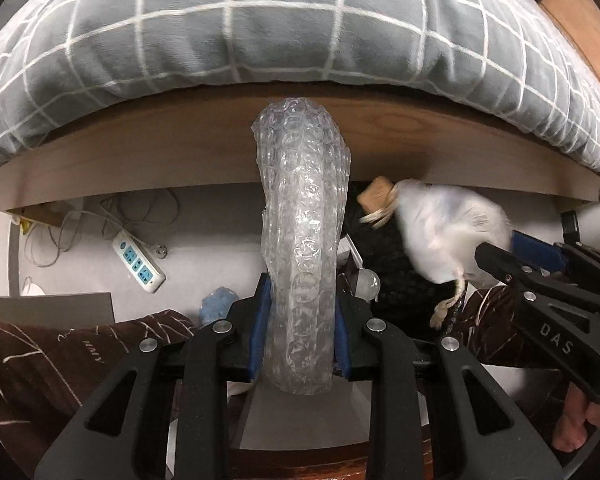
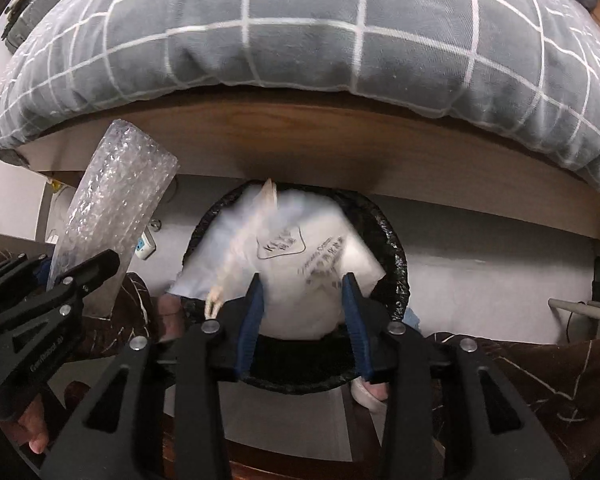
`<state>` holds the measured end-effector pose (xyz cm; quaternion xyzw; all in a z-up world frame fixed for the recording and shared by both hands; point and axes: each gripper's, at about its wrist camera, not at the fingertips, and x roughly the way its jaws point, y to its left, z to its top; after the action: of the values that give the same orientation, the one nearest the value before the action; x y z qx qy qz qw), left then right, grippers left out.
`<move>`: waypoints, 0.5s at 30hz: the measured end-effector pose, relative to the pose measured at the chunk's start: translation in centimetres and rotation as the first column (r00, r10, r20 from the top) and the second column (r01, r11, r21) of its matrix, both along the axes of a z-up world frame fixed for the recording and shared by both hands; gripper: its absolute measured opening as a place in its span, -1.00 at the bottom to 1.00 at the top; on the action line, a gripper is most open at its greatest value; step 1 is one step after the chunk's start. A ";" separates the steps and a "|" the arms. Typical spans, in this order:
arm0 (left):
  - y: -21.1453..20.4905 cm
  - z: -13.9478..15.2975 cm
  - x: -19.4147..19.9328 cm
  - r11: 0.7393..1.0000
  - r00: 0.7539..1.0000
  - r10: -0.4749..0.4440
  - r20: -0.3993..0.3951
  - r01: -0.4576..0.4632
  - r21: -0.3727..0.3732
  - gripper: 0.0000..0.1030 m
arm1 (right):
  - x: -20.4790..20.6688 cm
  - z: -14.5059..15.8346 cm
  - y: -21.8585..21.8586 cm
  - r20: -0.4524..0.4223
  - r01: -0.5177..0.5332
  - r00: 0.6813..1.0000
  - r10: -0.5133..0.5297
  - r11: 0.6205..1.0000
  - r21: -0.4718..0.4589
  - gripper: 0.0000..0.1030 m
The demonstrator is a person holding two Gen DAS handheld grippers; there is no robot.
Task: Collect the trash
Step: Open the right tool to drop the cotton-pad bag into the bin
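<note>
My left gripper (image 1: 300, 312) is shut on a roll of clear bubble wrap (image 1: 300, 220), which stands up between its blue pads; the roll (image 2: 116, 200) and this gripper (image 2: 80, 268) also show at the left of the right wrist view. A white paper bag (image 2: 300, 248) with printed lettering sits between the blue pads of my right gripper (image 2: 302, 300), over a round bin with a black liner (image 2: 396, 264). The bag is blurred while the fingers are sharp, and the pads stand slightly off its sides. In the left wrist view the bag (image 1: 448, 224) with its tan tag (image 1: 374, 194) hangs off the right gripper (image 1: 498, 246).
A wooden bed frame (image 1: 180, 148) under a grey checked quilt (image 1: 260, 32) runs just behind the bin. A white power strip (image 1: 138, 260) and cables lie on the pale floor at left. The person's legs in brown patterned trousers (image 1: 40, 356) flank both grippers.
</note>
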<state>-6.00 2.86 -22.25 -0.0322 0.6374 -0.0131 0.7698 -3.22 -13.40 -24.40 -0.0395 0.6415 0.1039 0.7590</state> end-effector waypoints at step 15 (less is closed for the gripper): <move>-5.5 -0.6 1.0 0.995 0.995 -0.103 -0.018 0.103 -0.001 -0.48 | 0.2 1.1 -6.1 0.075 0.171 0.983 -0.168 0.985 -0.025 0.65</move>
<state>-5.04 -2.63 -22.81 0.0005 0.6449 -0.0526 0.7624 -3.04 -19.51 -23.26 -0.0004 0.6160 0.0273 0.7873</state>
